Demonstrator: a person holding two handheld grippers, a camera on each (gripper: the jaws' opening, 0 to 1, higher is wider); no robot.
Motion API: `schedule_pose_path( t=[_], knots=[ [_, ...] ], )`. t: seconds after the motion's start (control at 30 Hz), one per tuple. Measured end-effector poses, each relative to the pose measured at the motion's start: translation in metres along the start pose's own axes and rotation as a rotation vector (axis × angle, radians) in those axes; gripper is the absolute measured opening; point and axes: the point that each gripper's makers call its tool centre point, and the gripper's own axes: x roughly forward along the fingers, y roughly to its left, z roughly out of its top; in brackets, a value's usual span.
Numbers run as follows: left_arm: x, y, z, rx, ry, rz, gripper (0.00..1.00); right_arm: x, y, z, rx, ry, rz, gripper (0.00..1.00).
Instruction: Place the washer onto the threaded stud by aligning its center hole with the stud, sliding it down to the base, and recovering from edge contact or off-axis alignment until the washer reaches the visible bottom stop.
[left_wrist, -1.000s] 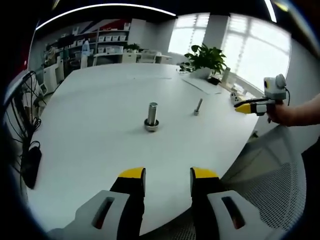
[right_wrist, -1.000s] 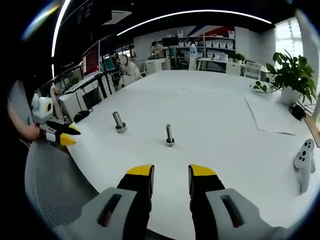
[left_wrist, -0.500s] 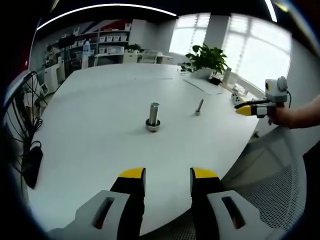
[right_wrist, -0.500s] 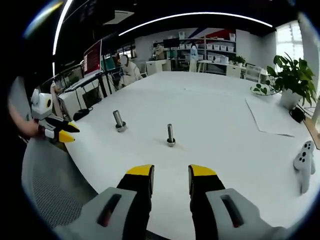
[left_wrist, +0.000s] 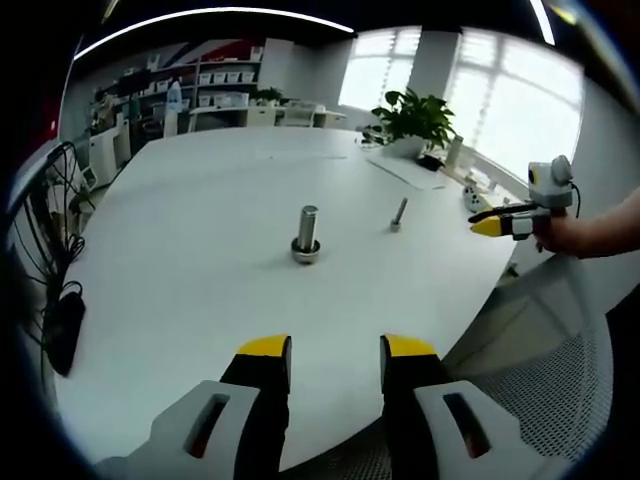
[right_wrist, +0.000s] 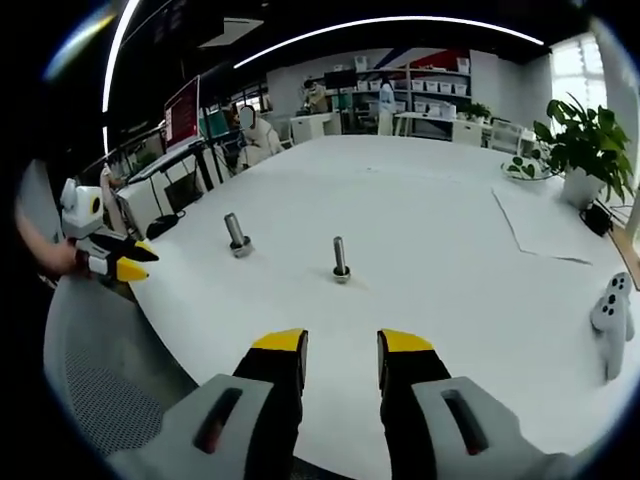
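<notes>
Two metal studs stand upright on the white table (left_wrist: 200, 260). The thick stud (left_wrist: 306, 232) has a wider ring-like base, and I cannot tell whether that ring is a washer. A thin stud (left_wrist: 398, 213) stands to its right. In the right gripper view the thick stud (right_wrist: 237, 234) is on the left and the thin stud (right_wrist: 340, 259) in the middle. My left gripper (left_wrist: 336, 350) is open and holds nothing, well short of the studs. My right gripper (right_wrist: 342, 345) is also open and holds nothing. Each gripper appears in the other's view: right gripper (left_wrist: 497, 216), left gripper (right_wrist: 118, 263).
A white controller (right_wrist: 612, 312) lies at the table's right edge, near a sheet of paper (right_wrist: 545, 235) and a potted plant (right_wrist: 590, 150). Mesh chair backs (left_wrist: 560, 380) sit below the table edge. Cables (left_wrist: 60, 310) hang at the left side. Shelves and desks fill the room's background.
Both views have drifted only slightly. The studs stand as before and both grippers stay open.
</notes>
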Motion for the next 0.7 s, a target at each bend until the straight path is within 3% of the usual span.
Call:
schedule_pose_path(
  t=[0.7],
  knots=[
    [0.0011, -0.0015, -0.0016, 0.004, 0.008, -0.009, 0.33, 0.0005, -0.0024, -0.0002, 0.001, -0.001, -0.008, 0.30]
  ],
)
